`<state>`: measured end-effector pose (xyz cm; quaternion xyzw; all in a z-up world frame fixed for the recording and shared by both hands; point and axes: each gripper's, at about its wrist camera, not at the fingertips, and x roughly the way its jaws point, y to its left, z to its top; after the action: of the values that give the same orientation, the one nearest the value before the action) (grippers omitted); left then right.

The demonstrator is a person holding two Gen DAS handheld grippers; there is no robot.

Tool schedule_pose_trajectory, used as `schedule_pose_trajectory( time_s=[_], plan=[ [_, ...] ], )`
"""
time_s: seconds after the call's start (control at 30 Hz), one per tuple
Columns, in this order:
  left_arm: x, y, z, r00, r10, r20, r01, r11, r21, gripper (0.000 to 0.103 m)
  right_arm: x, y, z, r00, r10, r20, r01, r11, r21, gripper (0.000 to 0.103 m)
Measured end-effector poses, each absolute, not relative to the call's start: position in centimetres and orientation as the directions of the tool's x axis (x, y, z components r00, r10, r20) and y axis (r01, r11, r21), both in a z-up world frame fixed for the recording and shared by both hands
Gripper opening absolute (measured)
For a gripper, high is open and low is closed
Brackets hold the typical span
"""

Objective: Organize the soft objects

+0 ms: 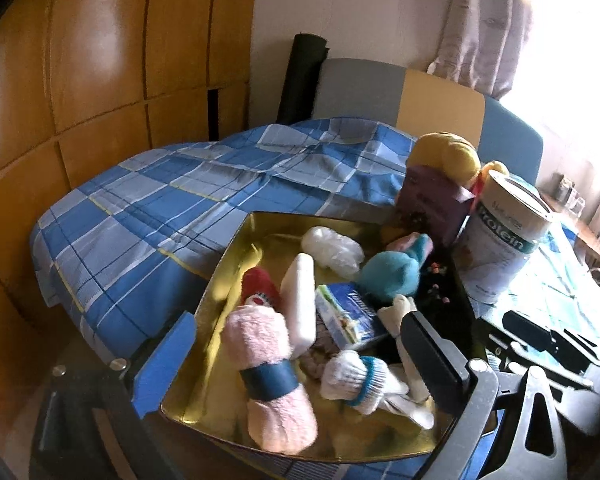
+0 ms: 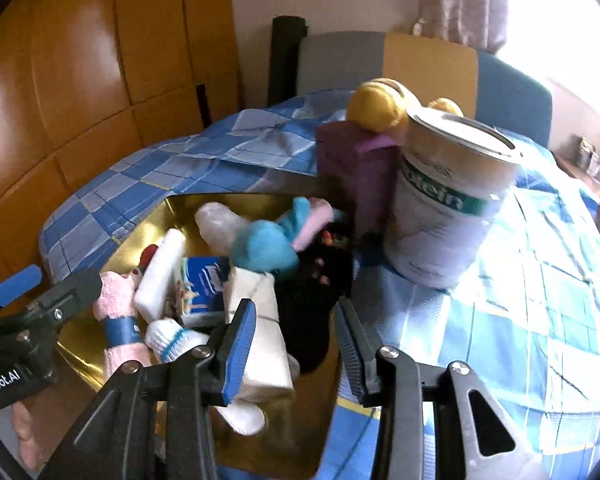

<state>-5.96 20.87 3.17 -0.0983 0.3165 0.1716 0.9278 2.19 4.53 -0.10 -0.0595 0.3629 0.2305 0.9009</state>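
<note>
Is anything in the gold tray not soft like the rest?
Yes: the blue-and-white carton in the gold tray looks stiff and boxy among rolled towels and socks. The protein can stands outside, beside it.

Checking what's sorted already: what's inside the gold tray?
The gold tray holds a pink towel roll, white socks, tissue pack, teal plush, white foam block and plastic bag. Anything beneath them is hidden.

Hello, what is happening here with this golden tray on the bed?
A person holds two grippers over a gold tray full of soft things: a rolled pink towel, white socks, a blue plush toy. Both the left gripper and the right gripper are open and hold nothing. A protein can stands beside the tray.
</note>
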Motion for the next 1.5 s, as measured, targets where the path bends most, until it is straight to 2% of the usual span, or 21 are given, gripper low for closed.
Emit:
schedule_pose_trajectory(
  time_s=[0.57, 1.5],
  plan=[
    [-6.2, 18.6, 3.4, 0.727, 0.319, -0.608, -0.402, 0.916, 0.0, 0.103, 1.3, 2.4, -0.1, 0.671, 0.343, -0.657, -0.407, 0.911, 0.06, 0.041],
    [-6.5, 18.9, 3.5, 0.727, 0.316, -0.61, -0.405, 0.914, -0.008, 0.103, 1.2, 2.5, 0.0, 0.671, 0.347, -0.655, -0.408, 0.911, 0.064, 0.041]
  ],
)
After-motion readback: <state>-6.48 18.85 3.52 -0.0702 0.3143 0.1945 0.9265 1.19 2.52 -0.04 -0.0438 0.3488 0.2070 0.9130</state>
